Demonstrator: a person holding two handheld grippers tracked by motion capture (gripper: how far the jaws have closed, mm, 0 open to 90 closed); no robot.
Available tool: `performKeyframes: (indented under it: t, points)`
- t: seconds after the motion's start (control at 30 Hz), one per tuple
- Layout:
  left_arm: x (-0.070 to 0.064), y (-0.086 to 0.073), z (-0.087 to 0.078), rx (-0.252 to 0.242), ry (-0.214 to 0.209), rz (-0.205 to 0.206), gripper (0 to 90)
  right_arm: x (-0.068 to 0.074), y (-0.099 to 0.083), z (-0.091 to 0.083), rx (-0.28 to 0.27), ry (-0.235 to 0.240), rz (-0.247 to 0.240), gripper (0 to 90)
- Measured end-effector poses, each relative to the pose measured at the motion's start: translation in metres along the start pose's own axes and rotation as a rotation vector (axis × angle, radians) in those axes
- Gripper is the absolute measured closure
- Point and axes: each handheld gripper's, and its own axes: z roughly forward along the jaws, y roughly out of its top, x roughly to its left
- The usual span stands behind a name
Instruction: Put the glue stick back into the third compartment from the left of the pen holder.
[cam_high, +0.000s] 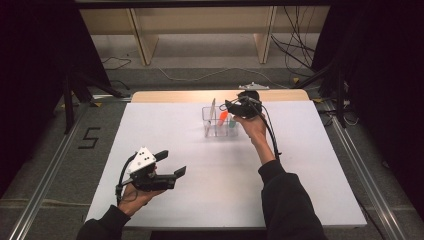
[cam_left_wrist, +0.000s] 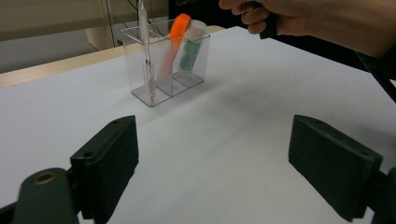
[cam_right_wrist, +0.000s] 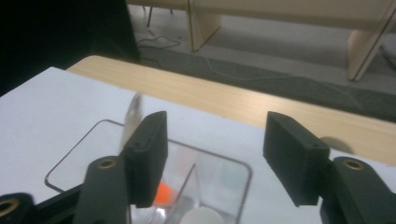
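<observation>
Above the clear organizer (cam_high: 220, 122), right hand-held gripper (cam_high: 231, 107) hovers wide apart — left hand-held gripper (cam_high: 175, 163) likewise, empty.

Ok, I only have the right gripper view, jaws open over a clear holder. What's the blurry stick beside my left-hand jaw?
Observer: A clear pen, standing upright in an end compartment of the clear holder.
Operator: And the orange thing below me?
Observer: An orange-capped marker, leaning in the middle compartment.
Operator: Where's the other gripper?
Observer: The left gripper is open and holds nothing, low at the near left of the table, well apart from the holder.
</observation>
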Motion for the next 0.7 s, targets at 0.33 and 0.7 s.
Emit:
performKeyframes:
  t: [0.33, 0.7]
  points:
    - [-0.001, 0.0, 0.001, 0.002, 0.002, 0.001, 15.5, -0.006, 0.011, -0.037, -0.017, 0.035, -0.012, 32.9]
    - [0.0, -0.001, 0.001, 0.002, 0.002, -0.001, 15.4, 0.016, 0.006, -0.075, -0.01, 0.147, -0.095, 31.2]
